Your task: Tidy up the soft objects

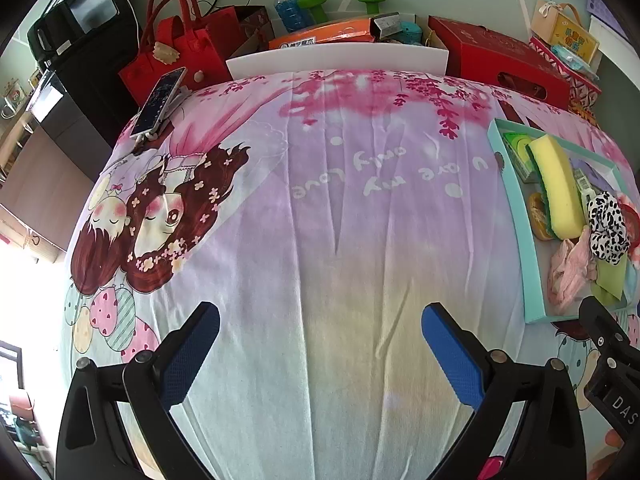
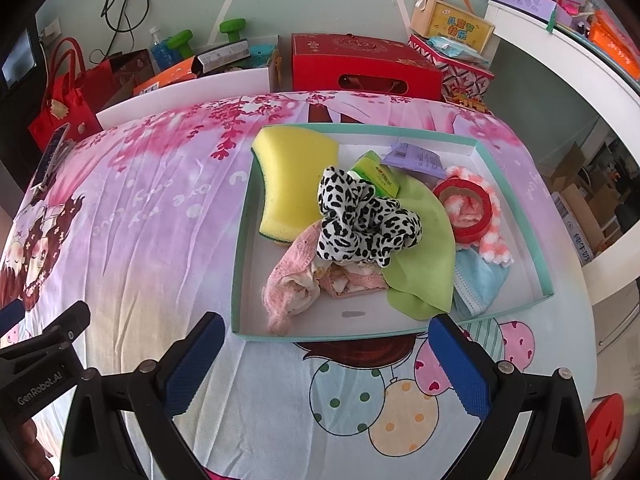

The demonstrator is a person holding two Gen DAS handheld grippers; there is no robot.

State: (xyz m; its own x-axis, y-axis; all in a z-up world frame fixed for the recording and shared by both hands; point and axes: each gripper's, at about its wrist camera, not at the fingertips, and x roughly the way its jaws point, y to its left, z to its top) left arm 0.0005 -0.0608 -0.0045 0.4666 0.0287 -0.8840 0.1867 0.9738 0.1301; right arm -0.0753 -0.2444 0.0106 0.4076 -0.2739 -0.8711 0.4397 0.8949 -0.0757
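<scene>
A shallow teal-rimmed tray (image 2: 240,248) lies on the printed bed sheet. It holds a yellow sponge (image 2: 294,176), a black-and-white spotted scrunchie (image 2: 364,220), pink lace cloth (image 2: 296,280), a green cloth (image 2: 424,264), a blue face mask (image 2: 478,280), a red tape ring (image 2: 464,208) on a pink-white knit piece, and a green packet (image 2: 376,176). My right gripper (image 2: 324,360) is open and empty, just in front of the tray's near rim. My left gripper (image 1: 320,344) is open and empty over bare sheet, left of the tray (image 1: 520,232).
A phone on a stand (image 1: 158,102) sits at the sheet's far left corner. Red bags (image 1: 180,44), a red box (image 2: 360,66), a white board (image 1: 336,60), bottles and green dumbbells line the far edge. A white shelf (image 2: 560,64) stands at the right.
</scene>
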